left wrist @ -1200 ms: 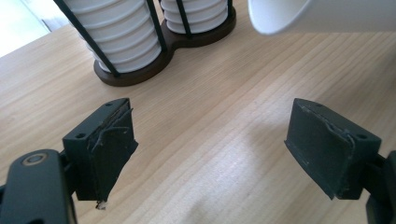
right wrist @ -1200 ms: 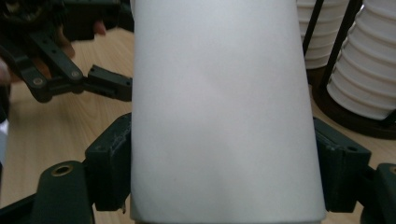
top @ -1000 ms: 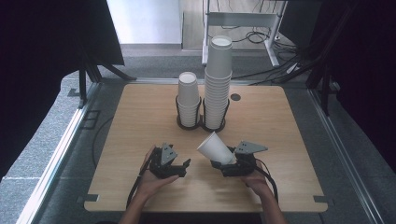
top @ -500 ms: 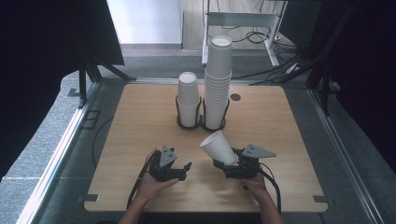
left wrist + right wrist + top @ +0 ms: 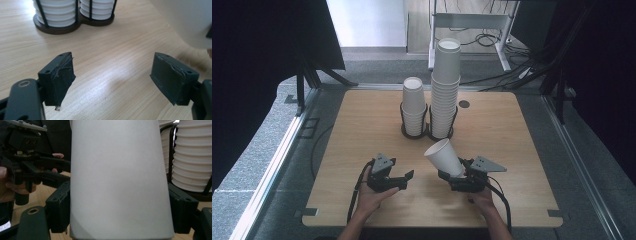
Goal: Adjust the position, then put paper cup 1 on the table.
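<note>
Paper cup [image 5: 444, 157] clamped near its base between the jaws of the right gripper [image 5: 460, 176], tilted with its mouth up and toward the cup holder [image 5: 427, 131]; it hangs above the near tabletop [image 5: 522, 145], well short of the short cup stack [image 5: 414, 106] and the tall cup stack [image 5: 446, 87]. In the right gripper view the jaws press both flanks of the cup wall. Left gripper [image 5: 398, 181]: jaws spread apart, empty, low over the wood beside it. Risk, as judged: thin walls may buckle under the squeeze, or the tilted cup may clip a stack and topple it.
</note>
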The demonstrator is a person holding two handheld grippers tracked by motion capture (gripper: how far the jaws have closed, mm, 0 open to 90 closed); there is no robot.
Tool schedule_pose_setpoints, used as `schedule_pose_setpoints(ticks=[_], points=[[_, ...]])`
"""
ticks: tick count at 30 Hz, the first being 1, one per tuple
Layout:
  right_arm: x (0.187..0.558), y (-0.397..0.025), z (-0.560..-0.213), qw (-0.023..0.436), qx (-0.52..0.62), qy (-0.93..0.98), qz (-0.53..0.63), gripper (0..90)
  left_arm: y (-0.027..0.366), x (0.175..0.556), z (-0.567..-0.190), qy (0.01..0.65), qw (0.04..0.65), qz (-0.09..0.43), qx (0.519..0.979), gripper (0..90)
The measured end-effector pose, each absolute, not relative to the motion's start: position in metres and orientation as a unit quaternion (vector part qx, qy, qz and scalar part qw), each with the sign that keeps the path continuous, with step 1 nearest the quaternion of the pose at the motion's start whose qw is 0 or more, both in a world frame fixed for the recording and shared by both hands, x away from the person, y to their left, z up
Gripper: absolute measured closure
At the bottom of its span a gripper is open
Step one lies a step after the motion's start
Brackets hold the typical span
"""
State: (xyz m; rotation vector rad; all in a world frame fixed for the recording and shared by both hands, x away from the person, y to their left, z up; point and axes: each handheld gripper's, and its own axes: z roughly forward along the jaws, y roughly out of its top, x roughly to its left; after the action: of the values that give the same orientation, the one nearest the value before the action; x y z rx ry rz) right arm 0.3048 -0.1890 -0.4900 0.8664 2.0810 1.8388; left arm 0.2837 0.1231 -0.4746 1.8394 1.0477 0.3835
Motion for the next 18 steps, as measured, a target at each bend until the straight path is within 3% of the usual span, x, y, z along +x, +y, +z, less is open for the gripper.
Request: schedule_pose_setpoints(ticks=[11, 13, 18], points=[[0.3029, -0.1854, -0.4900, 0.119, 0.290, 0.713, 0.628, 21.8, 0.1226, 0.2833, -0.4753, 0.429, 0.489, 0.142, 0.746, 18.3], [0.3028, -0.1843, -0.4904, 0.119, 0.287, 0.714, 0.628, 21.8, 0.1227, 0.2832, -0.4743, 0.440, 0.494, 0.141, 0.736, 14.9], [0.3009, -0.1828, -0.4899, 0.121, 0.283, 0.714, 0.629, 21.8, 0.1184, 0.2828, -0.4739, 0.429, 0.507, 0.112, 0.739, 13.9]])
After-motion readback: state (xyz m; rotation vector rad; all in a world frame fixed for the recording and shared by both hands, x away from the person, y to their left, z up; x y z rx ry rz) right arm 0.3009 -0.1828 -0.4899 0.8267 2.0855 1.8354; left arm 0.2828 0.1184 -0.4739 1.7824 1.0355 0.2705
